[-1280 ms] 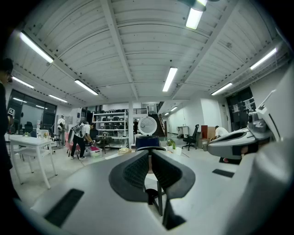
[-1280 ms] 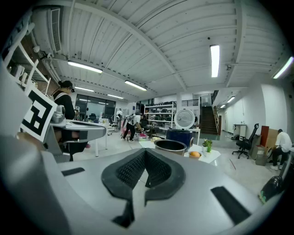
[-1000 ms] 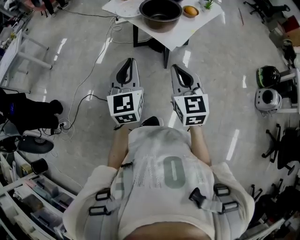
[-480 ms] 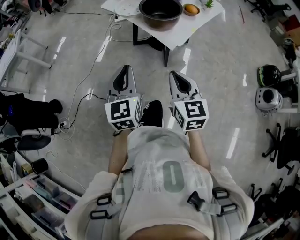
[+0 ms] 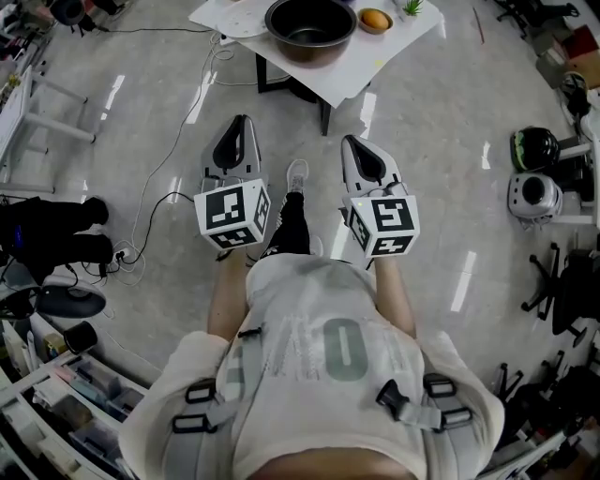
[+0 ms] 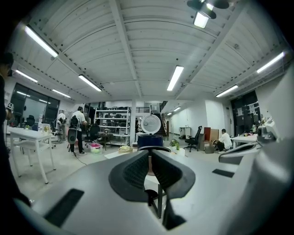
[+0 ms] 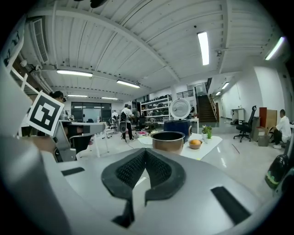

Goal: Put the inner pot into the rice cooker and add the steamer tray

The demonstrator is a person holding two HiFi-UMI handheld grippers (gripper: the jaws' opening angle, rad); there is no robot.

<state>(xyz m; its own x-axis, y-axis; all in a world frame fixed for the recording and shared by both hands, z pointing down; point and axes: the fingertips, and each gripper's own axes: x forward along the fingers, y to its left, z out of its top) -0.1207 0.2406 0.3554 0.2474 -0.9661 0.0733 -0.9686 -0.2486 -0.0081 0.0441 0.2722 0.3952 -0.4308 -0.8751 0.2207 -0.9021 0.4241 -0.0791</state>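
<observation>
Workshop floor, grey, cables trailing; white table (image 5: 375, 70) ahead of us. On it: inner pot (image 5: 310, 28), by the blue rice cooker (image 7: 183, 129), well apart from both grippers. Left gripper (image 5: 236, 124): jaws together, empty. Right gripper (image 5: 355, 143): likewise. Step, we judge: approach, nothing grasped. Next calls for reaching the table and opening jaws at the pot's rim.

Site: large open-plan lab or workshop. Evidence: ribbed ceiling (image 6: 138, 46) with strip lights (image 6: 176, 77), stocked shelving racks (image 6: 112, 120), white desks (image 6: 25, 134), office chairs (image 6: 196, 137), cables (image 5: 150, 211) trailing over polished floor (image 5: 450, 169), several people (image 6: 79, 124) about.
</observation>
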